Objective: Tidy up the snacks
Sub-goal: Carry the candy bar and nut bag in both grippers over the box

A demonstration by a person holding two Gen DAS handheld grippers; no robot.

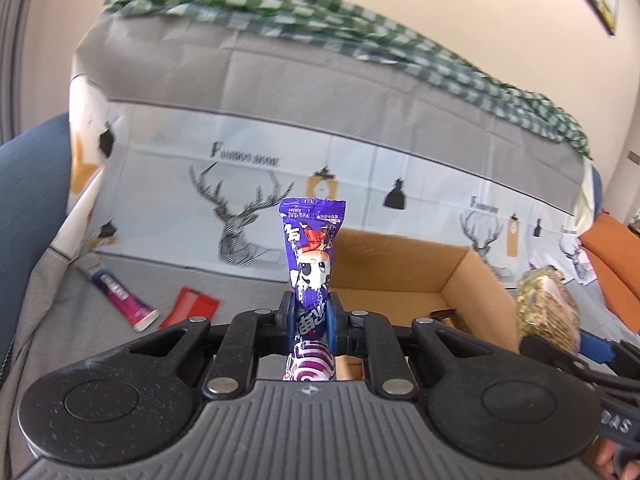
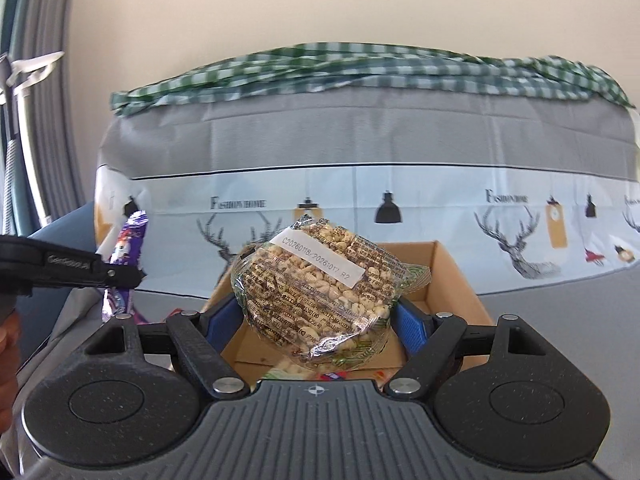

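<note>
Purple snack [image 1: 310,276] clamped in left tool [image 1: 311,316]; cereal pack [image 2: 316,292] gripped by right tool [image 2: 320,320].

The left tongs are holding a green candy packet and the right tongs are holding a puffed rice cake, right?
Not quite: the left tongs hold a purple candy packet, as the left wrist view shows. The right tongs do hold the clear-wrapped puffed rice cake.

A purple candy packet [image 1: 310,264] stands upright, pinched near its lower half. A clear-wrapped puffed-grain cake [image 2: 320,292] with a white date label tilts above the open cardboard box [image 2: 456,276].
</note>
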